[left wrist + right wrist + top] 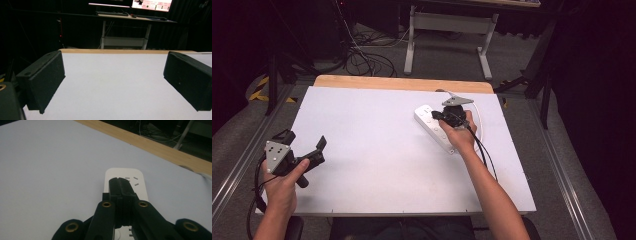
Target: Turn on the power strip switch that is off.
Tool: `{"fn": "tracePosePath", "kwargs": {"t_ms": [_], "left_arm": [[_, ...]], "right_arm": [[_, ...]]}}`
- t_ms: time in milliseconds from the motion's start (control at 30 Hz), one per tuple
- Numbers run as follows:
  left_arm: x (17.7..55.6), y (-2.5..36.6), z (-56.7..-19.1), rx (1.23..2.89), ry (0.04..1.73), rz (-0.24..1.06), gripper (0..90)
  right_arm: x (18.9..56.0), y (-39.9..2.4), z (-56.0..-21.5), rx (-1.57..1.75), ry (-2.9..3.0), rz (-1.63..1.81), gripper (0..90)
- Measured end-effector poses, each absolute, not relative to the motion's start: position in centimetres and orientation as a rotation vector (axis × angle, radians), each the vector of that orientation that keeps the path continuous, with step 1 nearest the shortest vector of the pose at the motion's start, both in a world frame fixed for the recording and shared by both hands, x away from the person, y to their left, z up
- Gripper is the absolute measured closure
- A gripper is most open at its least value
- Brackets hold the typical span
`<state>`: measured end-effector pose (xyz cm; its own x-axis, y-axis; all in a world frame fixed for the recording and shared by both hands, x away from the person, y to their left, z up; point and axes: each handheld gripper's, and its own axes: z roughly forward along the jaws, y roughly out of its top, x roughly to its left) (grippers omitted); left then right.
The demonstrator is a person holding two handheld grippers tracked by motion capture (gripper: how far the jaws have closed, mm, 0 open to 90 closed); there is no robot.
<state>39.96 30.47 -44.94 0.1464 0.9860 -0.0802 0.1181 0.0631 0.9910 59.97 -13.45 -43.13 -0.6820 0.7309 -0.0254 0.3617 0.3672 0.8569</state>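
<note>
A white power strip (426, 116) lies slantwise on the right half of the white table (372, 150); its socket slots show at its far end (124, 174). My right gripper (435, 115) is over the strip, jaws pressed together and tips down near its far end (120, 180). I see nothing distinct between the jaws. My left gripper (304, 140) rests at the table's front left with its jaws spread wide and only bare tabletop between them (113, 80).
The strip's white cord (480, 125) curls to the right of my right hand. A wooden strip (402, 83) edges the far side of the table. Beyond it stand a desk frame (447, 25) and floor cables (362, 55).
</note>
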Motion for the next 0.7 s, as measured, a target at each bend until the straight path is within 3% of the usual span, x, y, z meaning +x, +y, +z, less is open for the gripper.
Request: {"fn": "tracePosePath", "kwargs": {"t_ms": [700], "left_arm": [[40.5, 30.2, -44.9, 1.309, 1.199, 0.975, 4.8]], "right_arm": [[56.2, -18.6, -39.5, 0.908, 2.064, 1.456, 90.0]]}}
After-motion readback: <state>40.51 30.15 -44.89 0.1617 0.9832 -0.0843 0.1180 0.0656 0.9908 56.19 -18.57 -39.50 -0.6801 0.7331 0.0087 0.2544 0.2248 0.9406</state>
